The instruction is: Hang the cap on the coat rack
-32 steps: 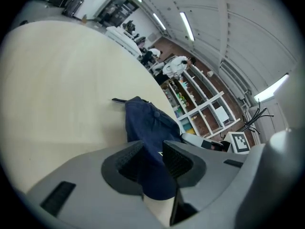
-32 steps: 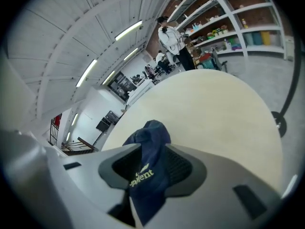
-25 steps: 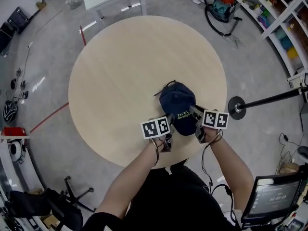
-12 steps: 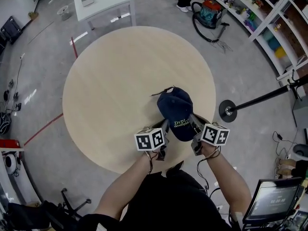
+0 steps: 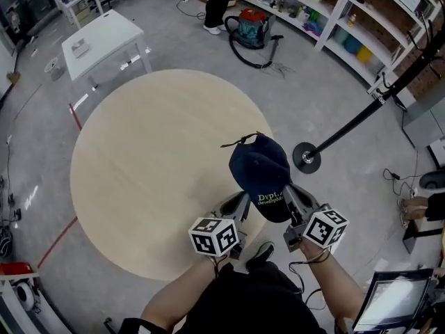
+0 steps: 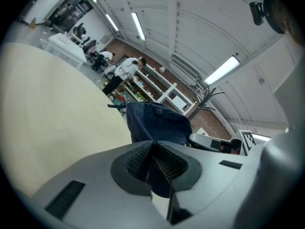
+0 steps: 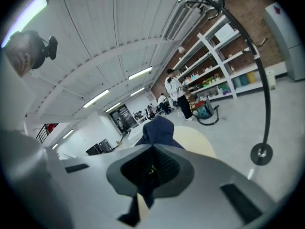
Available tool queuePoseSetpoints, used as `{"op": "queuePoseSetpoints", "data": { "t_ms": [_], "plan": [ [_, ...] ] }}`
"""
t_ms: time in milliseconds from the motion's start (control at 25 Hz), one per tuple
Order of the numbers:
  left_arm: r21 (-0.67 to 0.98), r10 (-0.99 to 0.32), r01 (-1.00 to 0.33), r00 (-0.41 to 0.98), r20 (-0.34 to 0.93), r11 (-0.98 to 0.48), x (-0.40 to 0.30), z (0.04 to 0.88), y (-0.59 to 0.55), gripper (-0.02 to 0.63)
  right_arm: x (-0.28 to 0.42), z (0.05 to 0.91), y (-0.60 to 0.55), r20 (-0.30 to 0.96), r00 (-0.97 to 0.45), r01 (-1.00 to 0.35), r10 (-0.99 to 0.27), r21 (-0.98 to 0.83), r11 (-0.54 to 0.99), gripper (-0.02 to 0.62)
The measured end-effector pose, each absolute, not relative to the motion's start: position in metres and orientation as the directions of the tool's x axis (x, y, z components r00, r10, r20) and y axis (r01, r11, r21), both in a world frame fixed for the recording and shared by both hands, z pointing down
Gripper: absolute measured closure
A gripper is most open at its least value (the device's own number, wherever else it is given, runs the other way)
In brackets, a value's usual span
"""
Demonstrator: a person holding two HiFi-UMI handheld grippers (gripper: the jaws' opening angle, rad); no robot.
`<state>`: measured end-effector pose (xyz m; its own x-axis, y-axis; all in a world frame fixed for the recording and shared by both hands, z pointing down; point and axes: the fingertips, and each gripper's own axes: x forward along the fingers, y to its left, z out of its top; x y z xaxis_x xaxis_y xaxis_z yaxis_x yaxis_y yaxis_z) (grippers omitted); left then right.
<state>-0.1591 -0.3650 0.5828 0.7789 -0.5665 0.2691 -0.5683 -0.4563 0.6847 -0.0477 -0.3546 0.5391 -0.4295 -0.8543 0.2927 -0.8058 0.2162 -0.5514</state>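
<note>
We hold the navy cap (image 5: 261,172) in the air between both grippers, its strap end pointing away from them; the left gripper (image 6: 153,163) has just closed, jaws narrow, cloth pinched between the pads; the right gripper (image 7: 151,168) has just closed too and clamps the opposite edge; the coat rack (image 5: 345,127) leans to the right of the right gripper, apart.

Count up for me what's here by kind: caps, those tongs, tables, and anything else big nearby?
Navy cap: 1
Tongs: 2, left tongs and right tongs, both just closed on it
Round wooden table: 1
White rectangular table: 1
Coat rack: 1
Vacuum cleaner: 1
Total: 7
</note>
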Motion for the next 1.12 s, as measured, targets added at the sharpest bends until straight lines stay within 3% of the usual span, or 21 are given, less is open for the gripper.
{"op": "queuePoseSetpoints", "data": {
  "t_ms": [480,840,1120],
  "plan": [
    [0.467,-0.478,-0.469,0.872,0.109,-0.750,0.000,0.456,-0.325,0.574,0.108,0.435,-0.285,-0.004,-0.302,-0.808,-0.953,-0.529,0.258,0.586],
    [0.307,-0.434,-0.416,0.901,0.012,-0.856,0.130,0.397,-0.272,0.574,0.236,0.386,-0.224,-0.157,-0.258,-0.803,-0.953,-0.514,0.302,0.586],
    [0.261,-0.384,-0.354,0.920,-0.073,-0.898,0.195,0.367,-0.240,0.574,0.297,0.358,-0.183,-0.234,-0.195,-0.825,-0.952,-0.487,0.288,0.586]
  ]
}}
